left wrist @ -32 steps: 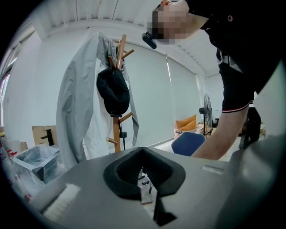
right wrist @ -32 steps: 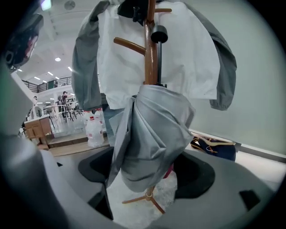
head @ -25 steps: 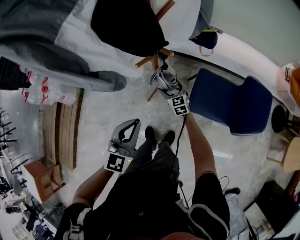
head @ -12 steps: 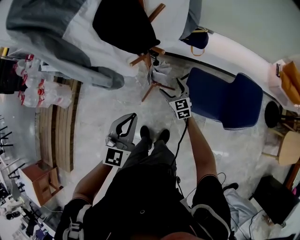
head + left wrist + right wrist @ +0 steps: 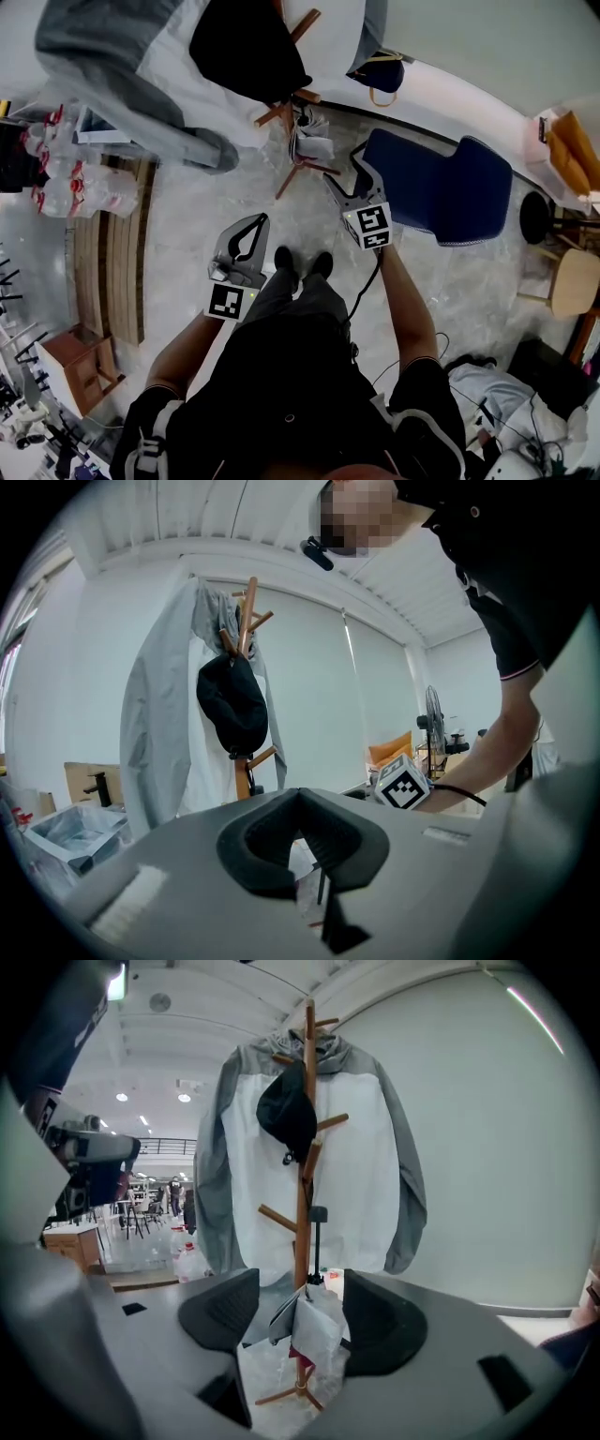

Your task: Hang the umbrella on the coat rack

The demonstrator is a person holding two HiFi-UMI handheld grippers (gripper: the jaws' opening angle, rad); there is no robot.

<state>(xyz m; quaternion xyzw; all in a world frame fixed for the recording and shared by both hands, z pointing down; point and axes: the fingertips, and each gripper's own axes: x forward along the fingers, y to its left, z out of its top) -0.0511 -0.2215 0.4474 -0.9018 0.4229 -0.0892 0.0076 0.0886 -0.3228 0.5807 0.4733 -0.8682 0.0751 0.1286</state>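
Head view, change: the right gripper (image 5: 343,174) had drawn back and up from the rack (image 5: 273,115). A second before, it was right at the umbrella (image 5: 307,142), which stayed behind low on the rack.
Head view, meaning: the umbrella looked released, so the hanging seemed done or nearly so.
Head view, left gripper: the left gripper (image 5: 262,219) hung near the person's legs, well apart from the rack.
Head view, surroundings: a soft grey-and-white jacket (image 5: 141,89) and a dark cap (image 5: 242,47) draped the upper pegs. A blue padded chair (image 5: 441,187) stood just beside the right gripper on a glossy marbled floor (image 5: 187,225).
Left gripper view, jaws: the left gripper (image 5: 300,797) had its ribbed dark pads meeting at the tips, with nothing held.
Left gripper view, rack: a slim wooden pole (image 5: 247,611) carried angled pegs, with the rounded cap (image 5: 232,705) hanging limp.
Right gripper view, jaws: the right gripper (image 5: 302,1316) had just been closing partway, yet its jaws stood apart and empty. The umbrella showed through the gap, well beyond.
Right gripper view, umbrella: the umbrella (image 5: 314,1335) was upright close to the pole (image 5: 305,1147), just above the splayed feet. Its straight black handle pointed up and its pale, crinkly canopy was loosely folded. Whether it hung from a peg or rested on the feet I could not tell.
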